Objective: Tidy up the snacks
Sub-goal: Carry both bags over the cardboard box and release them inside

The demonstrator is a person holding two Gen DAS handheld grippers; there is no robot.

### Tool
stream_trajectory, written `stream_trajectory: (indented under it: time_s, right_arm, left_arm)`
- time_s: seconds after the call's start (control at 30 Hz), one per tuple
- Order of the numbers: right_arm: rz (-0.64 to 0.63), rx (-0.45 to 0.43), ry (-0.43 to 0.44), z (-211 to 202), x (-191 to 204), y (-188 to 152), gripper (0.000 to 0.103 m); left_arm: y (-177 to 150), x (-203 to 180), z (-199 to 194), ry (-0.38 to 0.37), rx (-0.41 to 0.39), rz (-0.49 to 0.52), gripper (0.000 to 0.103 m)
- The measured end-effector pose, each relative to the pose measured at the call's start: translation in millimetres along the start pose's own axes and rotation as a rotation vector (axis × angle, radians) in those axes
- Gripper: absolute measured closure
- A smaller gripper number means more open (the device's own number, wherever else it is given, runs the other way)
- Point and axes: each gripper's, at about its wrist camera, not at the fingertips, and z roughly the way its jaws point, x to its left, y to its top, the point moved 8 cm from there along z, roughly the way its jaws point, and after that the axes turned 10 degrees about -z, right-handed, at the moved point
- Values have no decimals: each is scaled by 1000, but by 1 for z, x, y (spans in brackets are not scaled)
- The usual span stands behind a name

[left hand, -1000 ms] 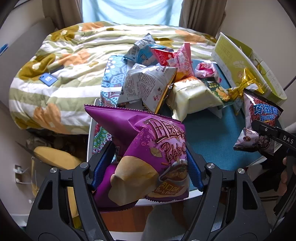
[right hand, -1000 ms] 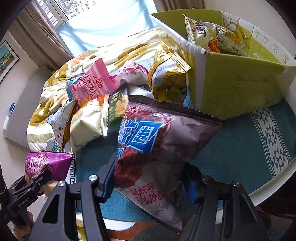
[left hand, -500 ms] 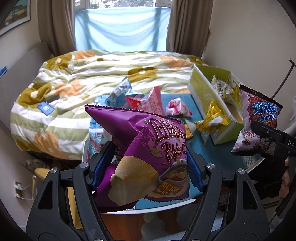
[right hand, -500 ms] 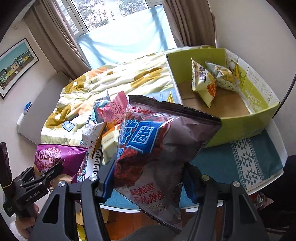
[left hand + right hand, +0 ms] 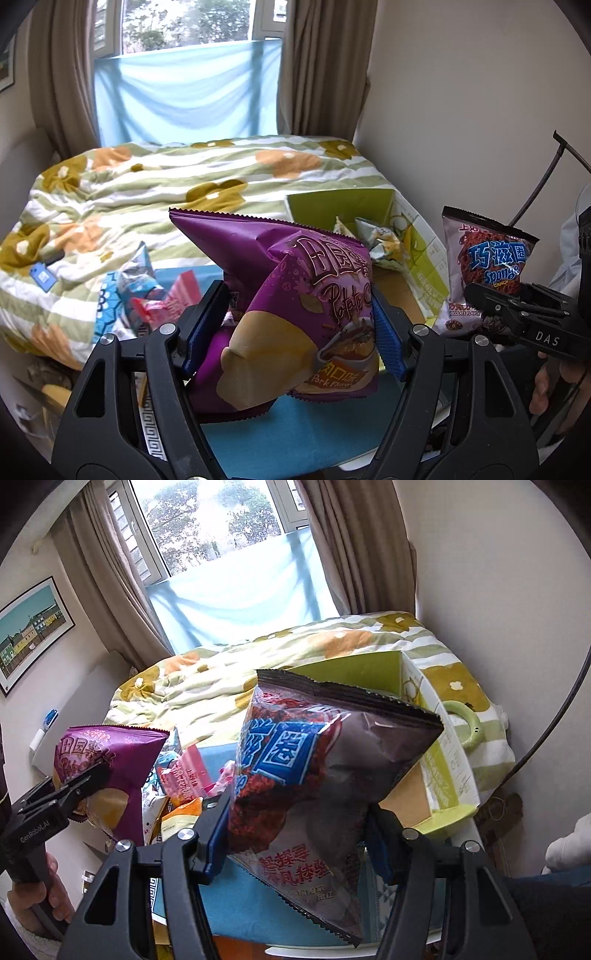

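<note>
left wrist view, listed from left edge to right, for you, operator:
- bed [image 5: 155, 192] with a green-striped floral quilt, beyond the table's far edge.
- loose snack packets [image 5: 147, 295], blue, silver and pink, heaped at the table's far left corner.
- table [image 5: 295, 435], blue cloth with a patterned border along its left edge.
- your left gripper [image 5: 295, 328], jaws clamped on the purple potato chip bag [image 5: 295, 321]; both blue pads press its sides and the bag hangs above the table's near edge.
- green cardboard box [image 5: 424, 258] at the table's far right corner, open on top, a few yellow and silver packets inside.
- your right gripper [image 5: 480, 299], seen side-on at the right edge, gripping the brown sponge crunch bag [image 5: 491, 266] in the air on the near side of the box.

right wrist view, same order:
- your left gripper [image 5: 86, 775] and its purple potato chip bag [image 5: 114, 757], held up at the left, a hand [image 5: 40, 897] on the handle.
- loose snack packets [image 5: 181, 779] on the table's left side.
- your right gripper [image 5: 299, 827], pads closed narrow on the brown sponge crunch bag [image 5: 325, 775], which hides most of the box interior.
- green cardboard box [image 5: 443, 775], its right wall and part of its brown floor showing.
</note>
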Motion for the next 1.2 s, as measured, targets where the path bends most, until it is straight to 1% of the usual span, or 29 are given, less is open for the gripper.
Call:
stream_trajectory:
  time_s: [0.1,0.17,0.33,0.4,0.47,0.5,0.53,0.6,0.67,0.87,1.0,1.13,1.2]
  right_arm:
    - [-5,8,-1,6,-25,5,45]
    - [-9,9,-3,8,-38,6,45]
    - [-26,34,-11,17,-76,6,45]
    - [-27,50,-10,21,-90,4,45]
    - [-32,69,-1,26,-102,1,45]
    - [-36,82,2,28,-106,-1,45]
    - [-38,95,5,31,-113,-1,45]
    - [-45,115,13,38,-120,-2,45]
    - [-49,129,19,43,-125,-2,45]
    - [-87,155,34,55,-125,2,45]
    - [-138,199,42,69,-115,1,45]
    - [-180,231,50,85,-103,1,45]
    - [-187,259,34,95,-101,-2,45]
  left_arm:
    - [-1,-33,33,-7,39,17,32]
    - [-6,-53,57,-3,70,35,32]
    - [-35,-86,110,12,171,48,32]
    - [-43,-97,126,3,200,43,32]
    - [-50,-104,137,4,220,49,29]
    - [-52,-106,141,16,227,60,25]
    - [-53,-107,143,42,223,71,15]
    - [-53,-106,144,77,213,71,0]
    - [-52,-100,140,78,211,50,1]
    - [-55,-74,124,141,202,-8,1]
    - [-60,-61,110,164,190,-57,1]
    - [-66,-54,104,180,187,-74,1]
    - [-69,-52,103,188,189,-78,1]
